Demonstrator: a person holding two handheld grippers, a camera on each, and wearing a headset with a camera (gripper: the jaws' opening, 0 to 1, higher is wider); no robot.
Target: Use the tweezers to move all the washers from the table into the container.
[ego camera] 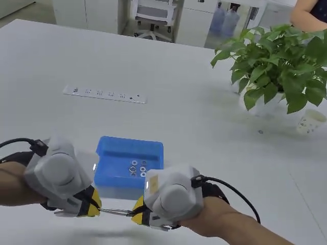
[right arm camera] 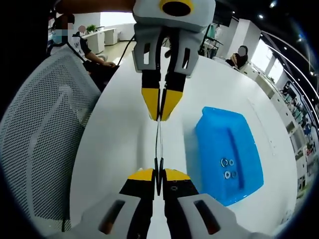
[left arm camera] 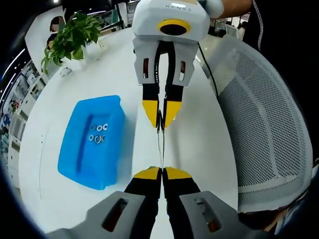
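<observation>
Left tongs [ego camera: 95, 205] and right tongs [ego camera: 137, 209] clench opposite ends of thin metal tweezers [ego camera: 116, 211] just before the rectangular blue plastic container [ego camera: 130, 144] holding round washers [ego camera: 138, 168]; beyond it, a flat power strip [ego camera: 104, 94]

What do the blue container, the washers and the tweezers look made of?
Container: likely plastic, translucent blue with soft glossy walls. Washers: likely metal, small silvery shiny rings. Tweezers: probably metal, thin grey blades, too slim to be sure.

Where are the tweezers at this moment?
In the head view the tweezers span the gap between the left gripper and right gripper, each shut on one end, just on the person's side of the blue container.
</observation>
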